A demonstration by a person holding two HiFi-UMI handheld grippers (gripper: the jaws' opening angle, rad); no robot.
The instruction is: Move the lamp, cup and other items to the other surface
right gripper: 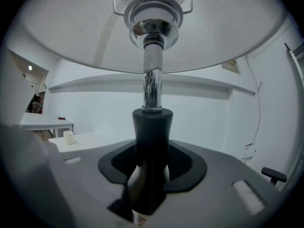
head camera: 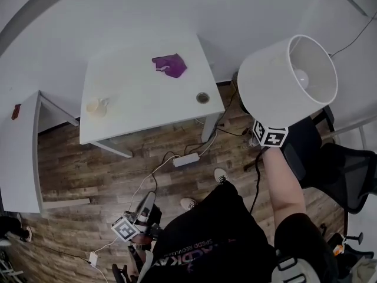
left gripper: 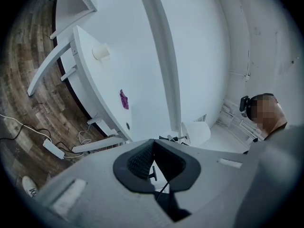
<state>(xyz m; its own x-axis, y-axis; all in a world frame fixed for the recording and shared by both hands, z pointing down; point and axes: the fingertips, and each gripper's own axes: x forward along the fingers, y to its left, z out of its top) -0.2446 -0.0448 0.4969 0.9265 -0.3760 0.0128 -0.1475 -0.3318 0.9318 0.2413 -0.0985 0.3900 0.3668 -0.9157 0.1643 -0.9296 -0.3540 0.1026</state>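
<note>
The lamp [right gripper: 152, 87] is being gripped by its dark stem in the right tongs [right gripper: 151, 161], beyond the desk's [head camera: 141, 99] right edge; the left tongs [left gripper: 153, 151] are being held closed, empty.

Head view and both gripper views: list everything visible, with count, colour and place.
lamp: one, white shade, chrome stem, held up right of the table
table: one, white, centre
cup: one, cream, table's left side
purple item: one, purple, table's far side
side surface: one, white, far left
power strip: one, white, on the floor
chair: one, black, right edge
left tool: one, grey, black pads together, empty
right tool: one, grey, clamped on the lamp's black neck
</note>
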